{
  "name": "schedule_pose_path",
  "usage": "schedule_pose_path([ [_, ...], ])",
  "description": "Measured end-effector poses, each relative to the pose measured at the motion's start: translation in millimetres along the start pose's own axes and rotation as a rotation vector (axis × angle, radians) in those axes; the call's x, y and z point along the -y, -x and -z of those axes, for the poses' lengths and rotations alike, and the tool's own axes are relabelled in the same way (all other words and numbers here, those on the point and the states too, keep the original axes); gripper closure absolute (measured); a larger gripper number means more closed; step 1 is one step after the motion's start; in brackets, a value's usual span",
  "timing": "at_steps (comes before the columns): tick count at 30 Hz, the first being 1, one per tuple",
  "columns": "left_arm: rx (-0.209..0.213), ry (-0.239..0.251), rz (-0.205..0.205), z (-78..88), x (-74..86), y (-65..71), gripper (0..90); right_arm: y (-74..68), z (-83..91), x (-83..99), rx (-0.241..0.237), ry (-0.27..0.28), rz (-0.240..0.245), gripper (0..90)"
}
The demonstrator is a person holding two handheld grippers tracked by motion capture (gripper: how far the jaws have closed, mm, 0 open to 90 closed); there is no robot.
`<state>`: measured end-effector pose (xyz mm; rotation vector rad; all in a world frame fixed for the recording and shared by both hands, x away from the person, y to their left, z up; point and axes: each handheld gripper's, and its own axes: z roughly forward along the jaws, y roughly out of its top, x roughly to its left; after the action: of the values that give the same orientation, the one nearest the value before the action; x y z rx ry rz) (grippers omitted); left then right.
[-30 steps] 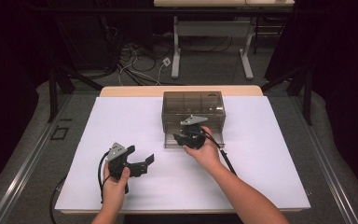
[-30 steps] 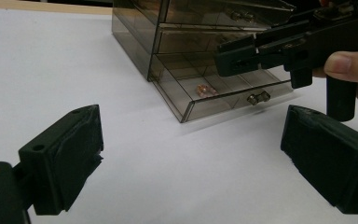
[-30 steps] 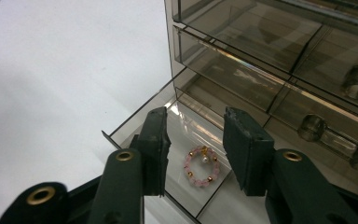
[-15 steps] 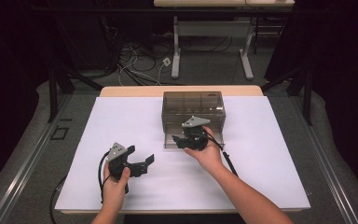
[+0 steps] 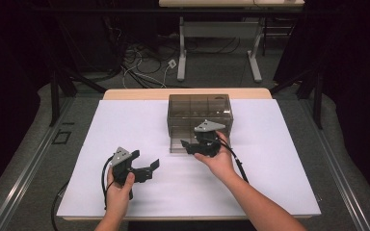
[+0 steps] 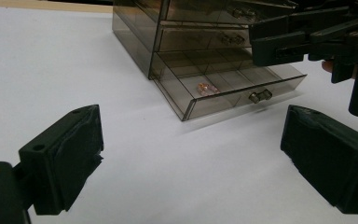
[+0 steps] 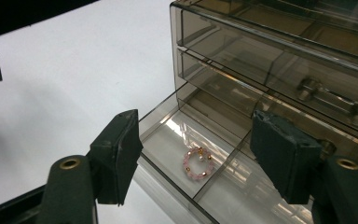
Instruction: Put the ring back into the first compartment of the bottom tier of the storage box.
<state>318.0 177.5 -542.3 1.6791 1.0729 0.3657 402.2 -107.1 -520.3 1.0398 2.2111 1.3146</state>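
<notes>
A pink bead ring (image 7: 196, 163) lies in the open bottom drawer (image 6: 233, 91) of the smoky drawer box (image 5: 200, 113), just beyond the right tool (image 7: 200, 154), jaws wide. The left tool (image 5: 144, 166) sits wide open on the white tabletop (image 5: 279, 144), nearer and left

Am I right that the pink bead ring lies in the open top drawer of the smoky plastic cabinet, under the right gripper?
Not quite: the pink bead ring lies in the bottom drawer, the one pulled out of the cabinet; the drawers above are shut. The right gripper view shows it, with the right gripper open above it.
</notes>
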Motion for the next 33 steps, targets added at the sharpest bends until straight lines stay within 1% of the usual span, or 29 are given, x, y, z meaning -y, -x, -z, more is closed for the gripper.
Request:
schedule_pose_path([
  [4, -0.001, 0.000, 0.001, 0.1, 0.1, -0.2, 5.9, 3.6, 4.6, 2.7, 0.004, 0.018, -0.008, 33.4],
  [5, -0.002, 0.000, 0.002, 0.0, 0.2, -0.2, 6.0, 4.0, 6.0, 3.4, 0.004, 0.015, -0.007, 34.0],
  [6, -0.001, -0.002, 0.002, 0.0, 0.2, -0.1, 6.0, 4.4, 7.6, 3.7, -0.001, -0.001, -0.005, 34.2],
  [7, -0.001, -0.001, 0.002, -0.1, 0.3, -0.1, 6.0, 4.7, 7.9, 4.8, -0.002, 0.008, -0.005, 35.5],
  [8, -0.001, -0.001, 0.002, -0.2, 0.3, -0.1, 6.0, 5.2, 9.5, 5.1, -0.009, -0.006, -0.007, 37.3],
  [9, -0.001, -0.002, 0.002, -0.2, 0.3, 0.0, 6.0, 5.5, 9.7, 6.4, -0.011, 0.011, -0.009, 38.2],
  [11, -0.001, -0.002, 0.001, -0.1, 0.2, 0.1, 6.0, 5.9, 12.4, 8.1, -0.015, 0.008, -0.017, 39.9],
  [14, -0.002, -0.002, 0.000, 0.1, 0.1, 0.1, 6.0, 6.8, 15.0, 11.3, -0.017, 0.032, -0.032, 41.8],
  [15, -0.002, -0.002, 0.001, 0.2, 0.1, 0.1, 6.0, 7.2, 16.4, 12.0, -0.019, 0.031, -0.039, 42.4],
  [18, -0.002, -0.001, 0.002, 0.0, 0.3, 0.0, 6.0, 7.8, 20.4, 15.0, -0.003, 0.045, -0.041, 43.5],
  [20, -0.002, -0.002, 0.001, 0.0, 0.3, 0.2, 6.0, 8.8, 23.1, 16.9, 0.000, 0.051, -0.046, 44.3],
  [21, -0.001, -0.002, 0.001, 0.1, 0.2, 0.2, 6.0, 8.3, 24.6, 17.9, -0.004, 0.048, -0.063, 44.3],
  [23, -0.002, -0.002, -0.001, -0.1, 0.2, 0.0, 6.0, 8.7, 26.7, 19.8, -0.003, 0.045, -0.072, 44.2],
  [24, -0.002, -0.003, 0.001, -0.1, 0.3, 0.1, 6.0, 9.3, 28.2, 20.3, -0.006, 0.028, -0.068, 44.1],
  [26, -0.003, -0.001, -0.001, -0.3, 0.3, -0.1, 6.0, 8.9, 29.0, 22.8, -0.003, 0.049, -0.075, 43.9],
  [27, -0.003, -0.001, 0.000, -0.2, 0.3, -0.1, 6.0, 8.6, 30.3, 23.8, -0.006, 0.047, -0.082, 43.7],
  [28, -0.003, 0.000, -0.001, -0.2, 0.3, -0.1, 6.0, 8.9, 30.3, 25.1, -0.007, 0.057, -0.083, 42.9],
  [29, -0.002, -0.002, 0.001, -0.2, 0.3, 0.0, 6.0, 9.0, 31.1, 26.0, -0.007, 0.052, -0.092, 41.7],
  [31, -0.003, -0.002, -0.001, -0.2, 0.3, -0.1, 6.0, 9.5, 31.9, 28.4, -0.007, 0.058, -0.105, 41.0],
  [33, -0.003, 0.000, 0.001, -0.2, 0.4, -0.1, 6.0, 10.2, 32.8, 30.3, -0.009, 0.051, -0.104, 41.0],
])
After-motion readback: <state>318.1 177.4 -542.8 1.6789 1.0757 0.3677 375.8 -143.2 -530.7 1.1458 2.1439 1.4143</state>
